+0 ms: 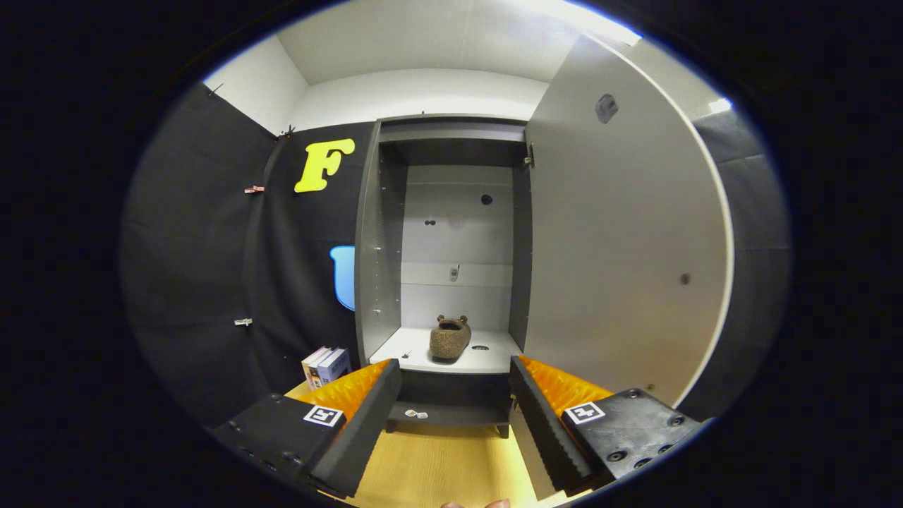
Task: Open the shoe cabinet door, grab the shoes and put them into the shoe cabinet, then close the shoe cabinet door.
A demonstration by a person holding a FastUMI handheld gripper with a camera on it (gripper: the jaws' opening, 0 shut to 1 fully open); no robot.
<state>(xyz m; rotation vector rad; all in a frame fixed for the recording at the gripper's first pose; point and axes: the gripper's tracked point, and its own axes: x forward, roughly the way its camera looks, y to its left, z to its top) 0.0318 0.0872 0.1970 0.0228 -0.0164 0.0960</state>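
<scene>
The grey shoe cabinet point(381, 247) stands ahead of me with its door point(621, 240) swung wide open to the right. A brown fuzzy shoe point(449, 338) rests on the cabinet's white lower shelf point(409, 351), heel toward me. My gripper point(455, 388) is open, its two fingers spread wide with nothing between them. The fingers sit a short way in front of the cabinet, and the shoe lies beyond them, framed by the gap.
A few books point(326, 365) stand on the wooden floor point(437, 466) left of the cabinet, against the black cloth wall. The open door edge comes close to my right finger point(547, 423). The cabinet's upper space above the shoe is bare.
</scene>
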